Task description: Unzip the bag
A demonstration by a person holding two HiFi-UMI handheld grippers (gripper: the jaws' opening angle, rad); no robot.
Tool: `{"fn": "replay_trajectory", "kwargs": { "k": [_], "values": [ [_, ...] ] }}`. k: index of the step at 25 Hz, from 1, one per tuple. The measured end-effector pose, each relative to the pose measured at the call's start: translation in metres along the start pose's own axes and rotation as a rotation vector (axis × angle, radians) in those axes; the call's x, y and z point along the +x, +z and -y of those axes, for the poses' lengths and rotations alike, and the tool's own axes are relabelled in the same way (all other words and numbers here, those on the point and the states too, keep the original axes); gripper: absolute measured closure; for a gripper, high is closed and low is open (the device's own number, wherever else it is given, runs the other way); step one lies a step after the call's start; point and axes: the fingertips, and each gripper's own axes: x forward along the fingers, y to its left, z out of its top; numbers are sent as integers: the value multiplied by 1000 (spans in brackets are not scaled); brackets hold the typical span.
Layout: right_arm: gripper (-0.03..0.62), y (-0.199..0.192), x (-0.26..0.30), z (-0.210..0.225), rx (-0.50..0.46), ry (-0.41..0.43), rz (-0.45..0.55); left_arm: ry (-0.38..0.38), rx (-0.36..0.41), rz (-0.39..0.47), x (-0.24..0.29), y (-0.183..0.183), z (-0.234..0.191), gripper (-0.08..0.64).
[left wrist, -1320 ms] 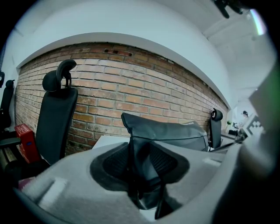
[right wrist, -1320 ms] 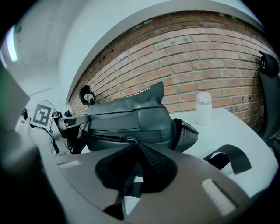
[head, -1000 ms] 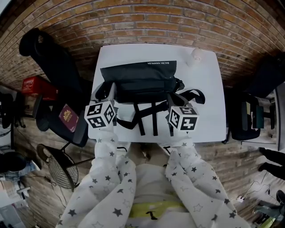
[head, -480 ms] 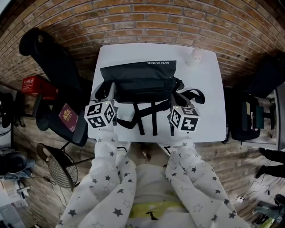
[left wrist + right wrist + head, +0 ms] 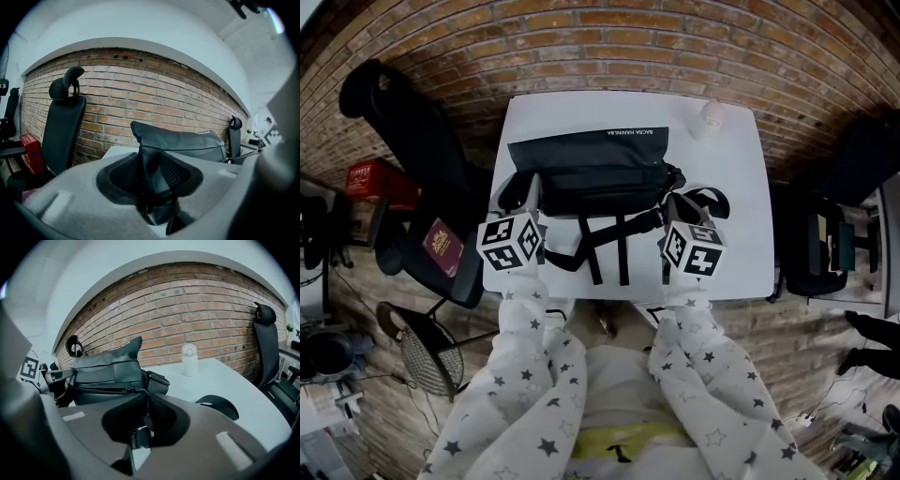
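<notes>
A black bag (image 5: 591, 169) lies across the white table (image 5: 736, 197), its straps (image 5: 609, 248) trailing toward me. My left gripper (image 5: 532, 190) is at the bag's left end; in the left gripper view a black fold of the bag (image 5: 149, 164) stands pinched between the jaws of the left gripper (image 5: 150, 180). My right gripper (image 5: 671, 202) is at the bag's right end. In the right gripper view the zipper line (image 5: 110, 390) runs along the bag (image 5: 105, 369) and its pull disappears between the shut jaws of the right gripper (image 5: 146, 404).
A small white bottle (image 5: 711, 116) stands at the table's far right corner, also in the right gripper view as the bottle (image 5: 189, 360). A black office chair (image 5: 412, 141) with a dark red booklet (image 5: 443, 247) stands left, another chair (image 5: 834, 244) right. A brick wall runs behind.
My right gripper has slid a little to the right along the bag's right end. The left gripper has stayed put.
</notes>
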Motion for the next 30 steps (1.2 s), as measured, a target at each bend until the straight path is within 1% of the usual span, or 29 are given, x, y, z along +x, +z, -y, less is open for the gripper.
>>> {"fn": "replay_trajectory", "kwargs": {
  "k": [7, 9, 11, 12, 13, 14, 16, 19, 20, 21, 22, 24, 26, 28, 30],
  "values": [
    [569, -1, 2, 0, -9, 0, -3, 2, -1, 2, 0, 0, -1, 411],
    [569, -3, 3, -1, -17, 23, -14, -11, -16, -7, 0, -2, -1, 410],
    [563, -4, 3, -1, -37, 59, -25, -45, -38, -23, 0, -1, -1, 408],
    [553, -3, 2, -2, -49, 80, -24, -62, -39, -34, 0, -1, 0, 405],
    [529, -1, 1, -3, -55, 104, -18, -73, -28, -46, -1, -1, 1, 395],
    [484, 2, -1, -5, -55, 131, -6, -78, -7, -57, -4, -2, 3, 368],
    [428, 10, -8, -7, -62, 170, 27, -77, 30, -67, -12, -3, 8, 364],
    [426, 21, -19, -5, -98, 177, 70, -58, 45, -60, -26, -3, 11, 364],
    [428, 26, -22, -4, -105, 175, 84, -51, 54, -58, -31, -2, 11, 364],
    [449, 31, -26, -4, -118, 168, 98, -47, 66, -55, -36, 0, 12, 369],
    [482, 36, -29, -4, -141, 156, 109, -46, 78, -50, -40, 3, 13, 402],
    [521, 45, -35, -8, -179, 147, 131, -55, 96, -34, -49, 10, 17, 470],
    [545, 51, -41, -16, -178, 163, 154, -79, 108, -24, -55, 16, 23, 515],
    [580, 57, -46, -22, -170, 176, 176, -100, 111, -12, -58, 22, 27, 536],
    [583, 63, -51, -28, -152, 194, 200, -112, 108, -2, -60, 29, 28, 560]
  ]
}}
